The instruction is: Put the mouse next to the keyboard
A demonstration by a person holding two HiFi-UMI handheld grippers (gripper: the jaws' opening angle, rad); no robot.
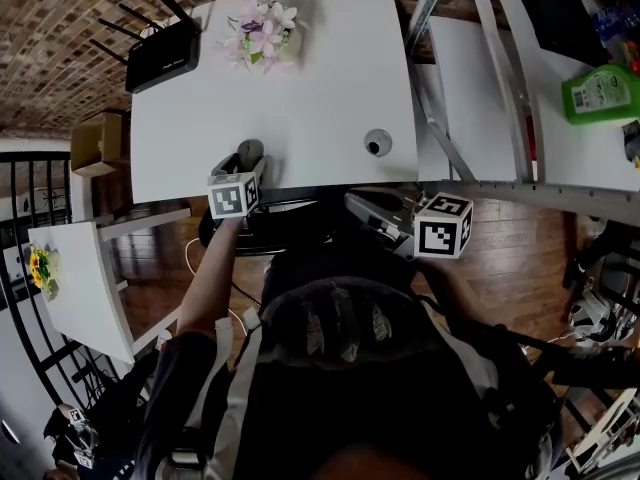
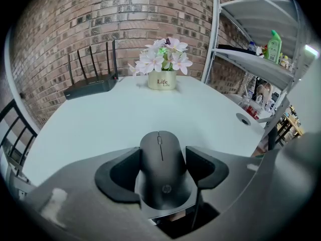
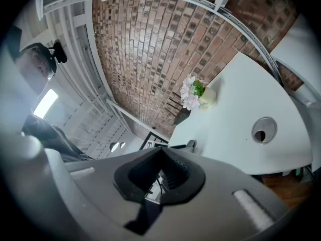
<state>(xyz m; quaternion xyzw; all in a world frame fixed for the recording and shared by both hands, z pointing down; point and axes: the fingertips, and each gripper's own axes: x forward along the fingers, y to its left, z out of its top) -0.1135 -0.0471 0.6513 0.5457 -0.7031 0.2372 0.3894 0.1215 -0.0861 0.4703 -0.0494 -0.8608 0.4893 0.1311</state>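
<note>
A dark grey mouse sits between the two black pads of my left gripper, which is shut on it. In the head view, the mouse and left gripper are just over the front edge of the white table, left of middle. My right gripper hangs below that edge, off the table, its jaws shut with nothing in them. No keyboard shows in any view.
On the table stand a black router at the back left and a pot of pink flowers. A round cable hole lies near the front right. Metal shelving with a green bottle stands to the right.
</note>
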